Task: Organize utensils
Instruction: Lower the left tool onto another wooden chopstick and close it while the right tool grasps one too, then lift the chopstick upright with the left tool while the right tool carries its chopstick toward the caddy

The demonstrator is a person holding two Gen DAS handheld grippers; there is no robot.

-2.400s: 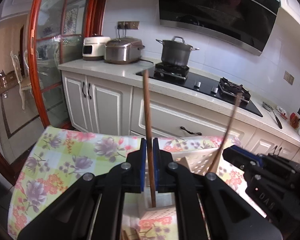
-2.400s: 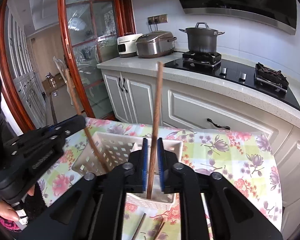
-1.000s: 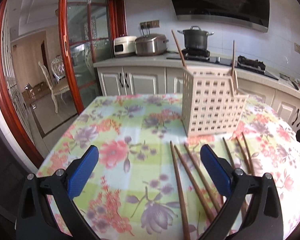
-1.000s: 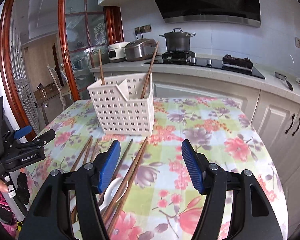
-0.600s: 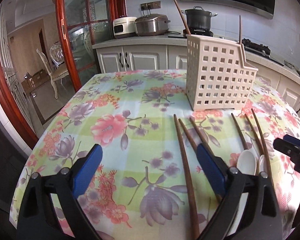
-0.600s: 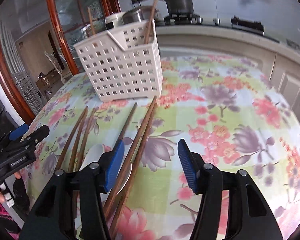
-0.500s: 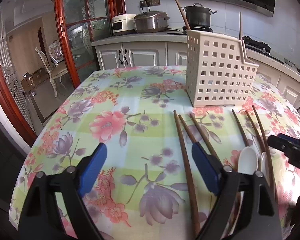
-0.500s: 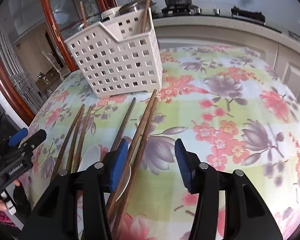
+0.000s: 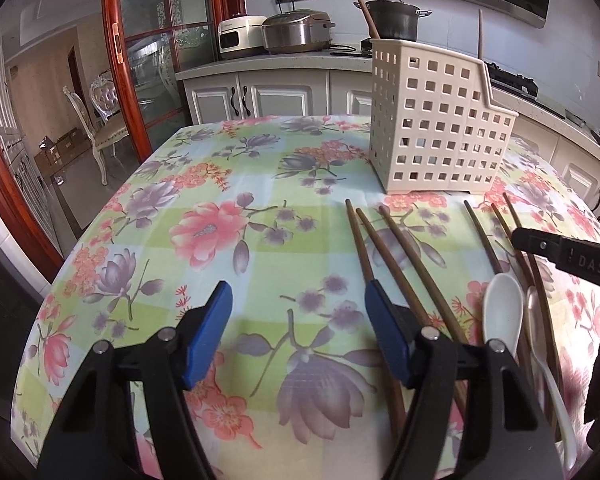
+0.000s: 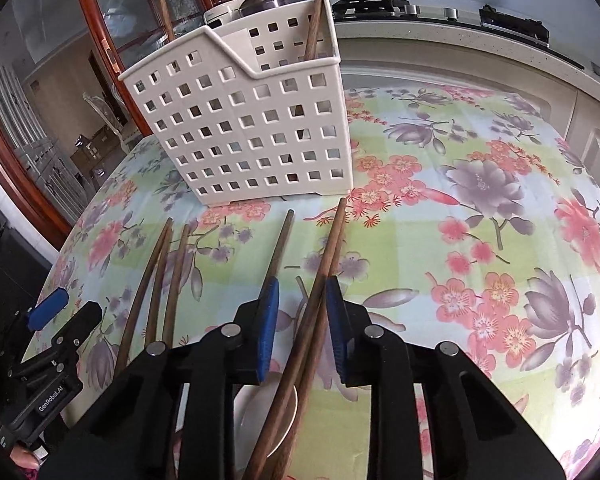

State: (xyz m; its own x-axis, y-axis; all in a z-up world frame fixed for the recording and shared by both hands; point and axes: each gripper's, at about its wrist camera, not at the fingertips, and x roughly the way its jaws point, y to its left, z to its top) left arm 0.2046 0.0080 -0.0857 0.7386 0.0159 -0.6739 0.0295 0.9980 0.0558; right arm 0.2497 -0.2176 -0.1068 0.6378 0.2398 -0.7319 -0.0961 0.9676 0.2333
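Observation:
A cream perforated utensil basket (image 9: 436, 128) (image 10: 244, 128) stands on the flowered tablecloth with two brown chopsticks (image 10: 314, 16) upright in it. Several brown chopsticks (image 9: 400, 256) (image 10: 324, 268) and two white spoons (image 9: 502, 314) lie flat in front of it. My left gripper (image 9: 298, 328) is open and empty, low over the cloth just left of the left group of chopsticks. My right gripper (image 10: 298, 316) is open, its blue pads either side of a pair of lying chopsticks, above a white spoon (image 10: 266, 404). It also shows in the left wrist view (image 9: 564, 258).
The table edge (image 9: 100, 216) drops off at the left toward a red-framed glass door. Kitchen cabinets and a counter with a rice cooker (image 9: 296, 32), a pot and a gas hob run behind the table. My left gripper shows at the lower left of the right wrist view (image 10: 48, 344).
Both grippers let go of the chopsticks dropped in the basket, opened and came down low over the table. The right gripper has narrowed around two lying chopsticks; the left neared the left group.

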